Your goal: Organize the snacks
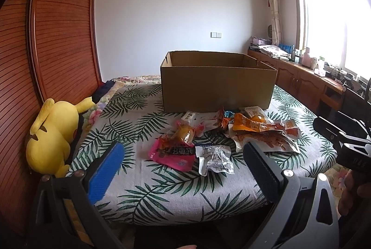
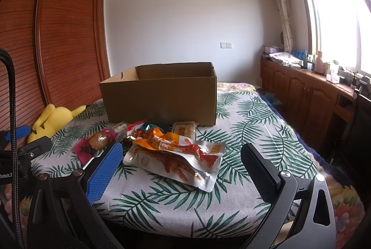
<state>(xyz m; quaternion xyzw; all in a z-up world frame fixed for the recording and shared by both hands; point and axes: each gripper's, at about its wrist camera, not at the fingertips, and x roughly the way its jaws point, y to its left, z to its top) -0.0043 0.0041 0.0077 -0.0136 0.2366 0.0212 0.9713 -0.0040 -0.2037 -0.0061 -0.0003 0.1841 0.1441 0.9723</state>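
Brown cardboard forms the open box standing at the far middle of the leaf-print bedspread, and the snacks lie scattered on the cloth just in front of its near wall, none of them visibly inside, though neither camera sees the box floor, so it may hold something. Nearest the left gripper are a pink packet and a crinkled silver packet, side by side and touching; further right a clear pouch of chicken feet lies under an orange-labelled pouch, with smaller wrapped pieces piled behind them against the box. Both tools hover over the near edge of the bed with jaws wide apart and nothing between them; the right gripper faces the chicken-feet pouch. A yellow plush toy slumps at the far left against the slatted wardrobe, well clear of the pile. The likely troubles lie in the packaging: these pouches are flat, slick and overlapping, so a pinch on a thin edge could slip, or could drag a neighbouring packet along and drop it short of the box. The soft bedding gives under pressure, which would make it harder to get a finger beneath a flat pouch, and pressing too hard might pinch the cloth as well.
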